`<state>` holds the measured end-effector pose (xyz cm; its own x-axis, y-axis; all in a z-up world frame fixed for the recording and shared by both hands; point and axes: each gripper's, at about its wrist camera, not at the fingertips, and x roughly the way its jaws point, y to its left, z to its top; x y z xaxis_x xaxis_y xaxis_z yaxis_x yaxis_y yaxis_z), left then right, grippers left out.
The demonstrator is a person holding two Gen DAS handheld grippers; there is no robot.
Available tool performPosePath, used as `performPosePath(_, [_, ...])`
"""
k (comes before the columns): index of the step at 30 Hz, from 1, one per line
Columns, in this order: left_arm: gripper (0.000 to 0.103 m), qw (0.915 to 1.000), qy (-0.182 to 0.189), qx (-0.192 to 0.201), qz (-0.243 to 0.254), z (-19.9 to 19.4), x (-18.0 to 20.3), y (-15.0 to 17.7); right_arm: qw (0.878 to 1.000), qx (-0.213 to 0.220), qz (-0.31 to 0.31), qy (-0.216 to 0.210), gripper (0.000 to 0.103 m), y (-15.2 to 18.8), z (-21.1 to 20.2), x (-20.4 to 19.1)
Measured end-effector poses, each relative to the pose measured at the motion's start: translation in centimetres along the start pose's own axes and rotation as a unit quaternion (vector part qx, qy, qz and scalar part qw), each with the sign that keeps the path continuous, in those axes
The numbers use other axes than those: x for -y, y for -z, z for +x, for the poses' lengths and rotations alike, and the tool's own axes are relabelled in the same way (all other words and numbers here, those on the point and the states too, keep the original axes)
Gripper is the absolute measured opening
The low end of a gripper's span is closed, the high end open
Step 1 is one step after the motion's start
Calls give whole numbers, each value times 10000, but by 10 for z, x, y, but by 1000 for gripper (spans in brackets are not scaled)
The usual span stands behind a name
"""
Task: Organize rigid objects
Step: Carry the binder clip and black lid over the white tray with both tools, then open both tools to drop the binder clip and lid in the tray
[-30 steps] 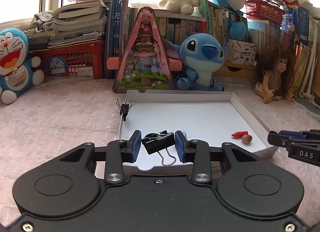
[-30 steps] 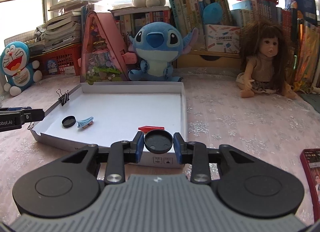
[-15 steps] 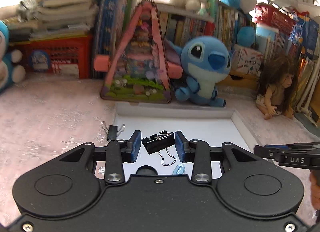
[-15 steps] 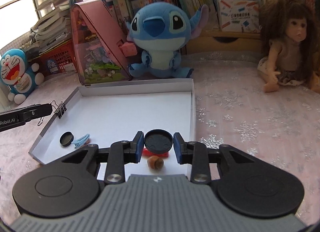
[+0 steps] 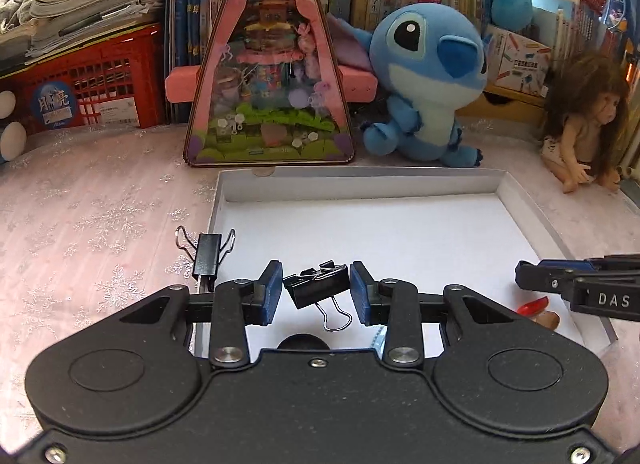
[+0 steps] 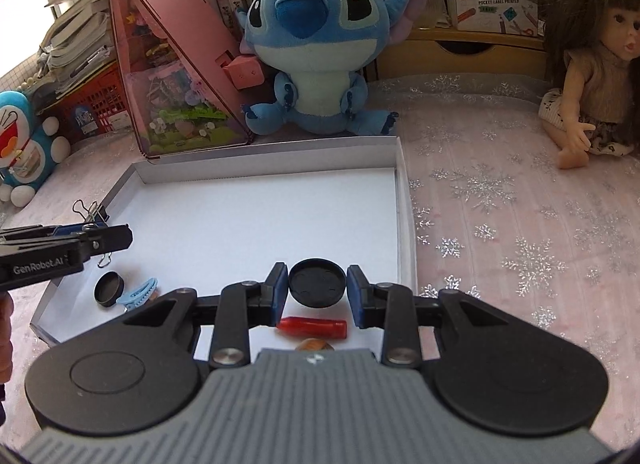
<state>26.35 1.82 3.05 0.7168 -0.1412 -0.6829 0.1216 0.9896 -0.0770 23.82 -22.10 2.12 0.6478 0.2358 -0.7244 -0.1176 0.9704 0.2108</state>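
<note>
right tool: clamps black round cap | over white tray | red piece beneath

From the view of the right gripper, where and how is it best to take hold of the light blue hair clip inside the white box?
Probably grip the light blue hair clip across its narrow width, near the middle of its long body, coming from above. It lies flat on the floor of the white box, and the black round cap sits close on its left, so the fingers should stand on its long sides, clear of the cap.

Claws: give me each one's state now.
Left claw: shut on binder clip.
Right claw: shut on black cap.
</note>
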Motion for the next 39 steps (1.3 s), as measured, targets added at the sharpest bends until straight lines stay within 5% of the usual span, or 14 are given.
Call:
performPosePath(32, [35, 9989, -274, 75, 370, 20, 9, 16, 9974, 295, -546, 375, 41, 15, 8, -16])
performPosePath(39, [49, 9993, -191, 84, 322, 9, 10, 15, 9971, 535, -469, 285, 63, 17, -2, -17])
